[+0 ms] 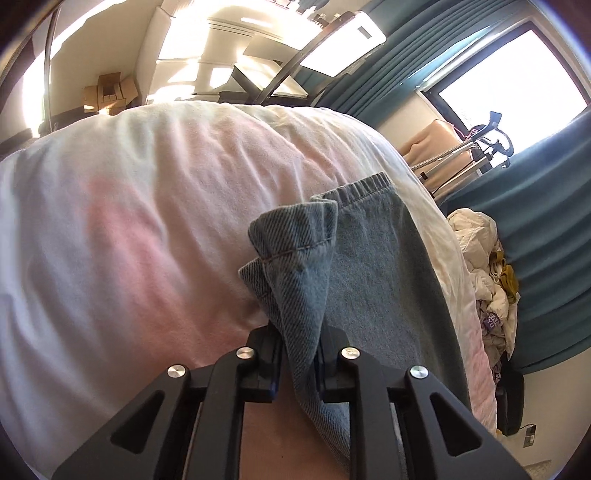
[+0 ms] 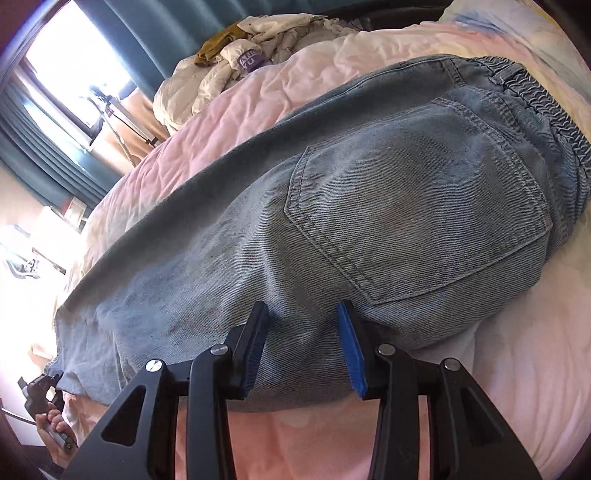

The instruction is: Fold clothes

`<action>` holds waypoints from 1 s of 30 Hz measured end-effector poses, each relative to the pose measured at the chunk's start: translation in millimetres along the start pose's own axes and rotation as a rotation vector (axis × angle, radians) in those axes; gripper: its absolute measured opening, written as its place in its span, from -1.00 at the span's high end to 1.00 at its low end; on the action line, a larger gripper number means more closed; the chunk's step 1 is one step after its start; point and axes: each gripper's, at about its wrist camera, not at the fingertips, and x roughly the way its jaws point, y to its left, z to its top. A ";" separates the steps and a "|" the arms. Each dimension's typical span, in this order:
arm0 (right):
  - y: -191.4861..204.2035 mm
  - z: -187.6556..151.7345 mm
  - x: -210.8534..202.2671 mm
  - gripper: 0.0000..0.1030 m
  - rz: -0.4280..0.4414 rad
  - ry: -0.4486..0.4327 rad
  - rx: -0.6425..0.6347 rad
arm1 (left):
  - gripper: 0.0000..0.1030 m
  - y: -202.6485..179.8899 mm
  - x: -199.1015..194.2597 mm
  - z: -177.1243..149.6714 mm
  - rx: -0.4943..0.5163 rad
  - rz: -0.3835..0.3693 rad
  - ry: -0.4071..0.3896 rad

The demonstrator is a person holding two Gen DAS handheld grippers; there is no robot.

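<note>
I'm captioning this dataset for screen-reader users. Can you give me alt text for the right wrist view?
The right gripper, jaws open, straddles the near edge of light blue jeans lying flat on a pink bedspread, back pocket facing up. A pile of pale clothes sits beyond, before teal curtains.

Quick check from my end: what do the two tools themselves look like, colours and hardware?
Both are matte black linkage frames with triangular cut-outs and round silver pivot bolts. The right tool has ribbed blue pads on its fingers; the left tool shows only a blue sliver. No cables or sleeves visible.
</note>
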 end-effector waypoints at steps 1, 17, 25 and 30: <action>0.0 -0.1 -1.2 0.25 0.000 -0.002 0.001 | 0.48 1.6 -5.4 -2.6 0.000 0.030 0.000; 5.1 -9.4 -17.0 0.25 -0.067 -0.033 -0.050 | 0.07 -118.9 -89.6 -88.5 0.608 -0.020 -0.146; 7.6 -13.4 -12.1 0.25 -0.095 -0.032 -0.071 | 0.07 -186.1 -76.3 -171.5 0.824 -0.103 0.006; 7.2 -13.8 -9.7 0.25 -0.095 -0.035 -0.070 | 0.07 -215.5 -60.8 -231.0 0.915 -0.139 0.076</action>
